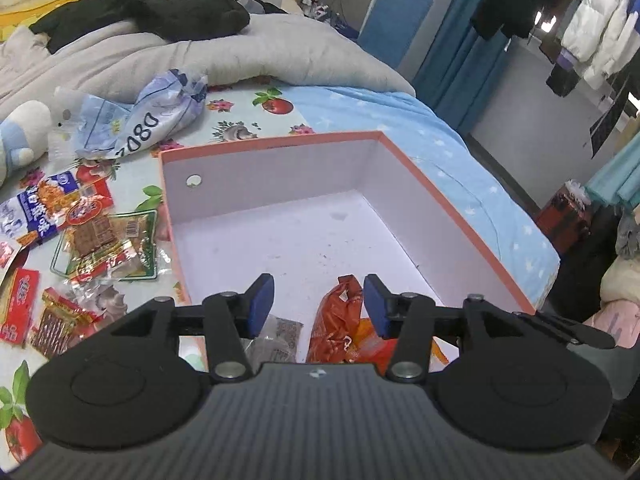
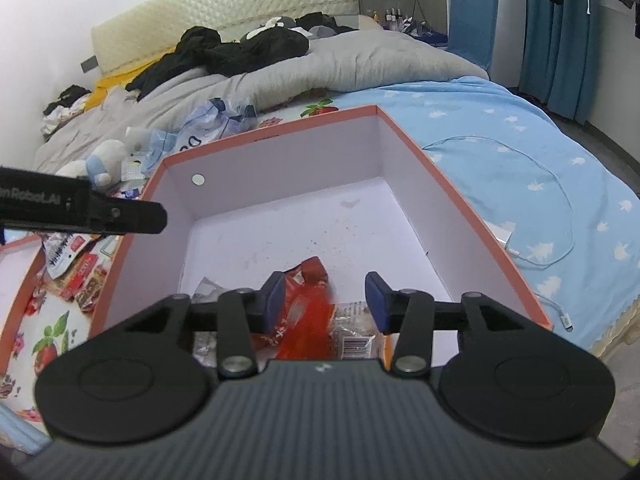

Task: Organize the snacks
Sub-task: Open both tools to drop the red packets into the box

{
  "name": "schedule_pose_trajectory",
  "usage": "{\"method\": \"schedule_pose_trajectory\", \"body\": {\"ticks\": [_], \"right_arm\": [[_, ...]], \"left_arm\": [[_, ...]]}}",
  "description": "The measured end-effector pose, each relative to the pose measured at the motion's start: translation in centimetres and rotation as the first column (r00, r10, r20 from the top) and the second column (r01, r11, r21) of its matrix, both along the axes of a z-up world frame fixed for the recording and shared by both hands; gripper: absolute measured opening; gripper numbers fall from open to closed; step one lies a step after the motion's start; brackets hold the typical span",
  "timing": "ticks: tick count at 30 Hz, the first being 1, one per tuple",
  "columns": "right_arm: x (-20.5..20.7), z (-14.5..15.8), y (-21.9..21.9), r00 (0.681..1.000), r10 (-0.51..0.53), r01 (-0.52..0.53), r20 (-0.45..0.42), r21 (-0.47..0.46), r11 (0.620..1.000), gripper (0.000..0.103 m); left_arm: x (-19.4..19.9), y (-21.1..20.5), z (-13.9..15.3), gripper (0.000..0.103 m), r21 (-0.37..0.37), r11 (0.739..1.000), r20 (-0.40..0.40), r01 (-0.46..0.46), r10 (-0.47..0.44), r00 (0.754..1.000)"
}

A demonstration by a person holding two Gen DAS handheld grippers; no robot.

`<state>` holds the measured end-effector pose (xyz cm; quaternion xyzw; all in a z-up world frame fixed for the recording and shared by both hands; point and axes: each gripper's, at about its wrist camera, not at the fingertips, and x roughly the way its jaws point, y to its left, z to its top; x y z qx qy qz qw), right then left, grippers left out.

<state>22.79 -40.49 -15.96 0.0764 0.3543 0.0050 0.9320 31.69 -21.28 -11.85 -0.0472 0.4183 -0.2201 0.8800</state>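
An orange-edged cardboard box (image 1: pixel 452 204) with a white inside lies on the bed; it also shows in the right wrist view (image 2: pixel 440 176). A red-orange snack packet (image 1: pixel 336 320) and a clear packet of dark snacks (image 1: pixel 282 338) lie in its near end. My left gripper (image 1: pixel 319 306) is open and empty above them. My right gripper (image 2: pixel 326 302) is open over the red packet (image 2: pixel 308 308), with a clear packet (image 2: pixel 354 330) beside it; the red packet looks blurred. Several loose snack packets (image 1: pixel 80 236) lie left of the box.
A crumpled blue-white plastic bag (image 1: pixel 156 112), a small plush toy (image 1: pixel 20 136), a grey duvet (image 1: pixel 240 52) and black clothes sit at the back. A white charging cable (image 2: pixel 556 216) lies on the blue blanket right of the box. The left gripper's arm (image 2: pixel 80 212) crosses the right wrist view.
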Motion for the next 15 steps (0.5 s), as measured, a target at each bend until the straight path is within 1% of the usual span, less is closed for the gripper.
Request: {"method": "schedule_pose_trajectory", "body": {"ticks": [3, 9, 12, 15], "right_arm": [[-0.6, 0.3, 0.1, 1.000, -0.002, 0.002, 0.022, 0.003, 1.000, 0.047], [-2.5, 1.3, 0.1, 0.997, -0.014, 0.011, 0.070, 0.044, 0.999, 0.047], [-3.7, 2.0, 0.0, 0.995, -0.018, 0.011, 0.099, 0.068, 0.998, 0.047], [-4.9, 2.8, 0.3, 0.992, 0.002, -0.011, 0.127, 0.072, 0.997, 0.047]], "left_arm": [[-1.0, 0.8, 0.5, 0.055, -0.010, 1.000, 0.014, -0.017, 0.017, 1.000], [-3.8, 2.6, 1.9, 0.055, -0.050, 0.997, 0.044, -0.054, 0.056, 0.997], [-5.5, 3.5, 2.7, 0.055, -0.044, 0.996, 0.067, -0.072, 0.075, 0.995], [-7.2, 4.5, 3.5, 0.055, -0.049, 0.995, 0.094, -0.088, 0.092, 0.991]]}}
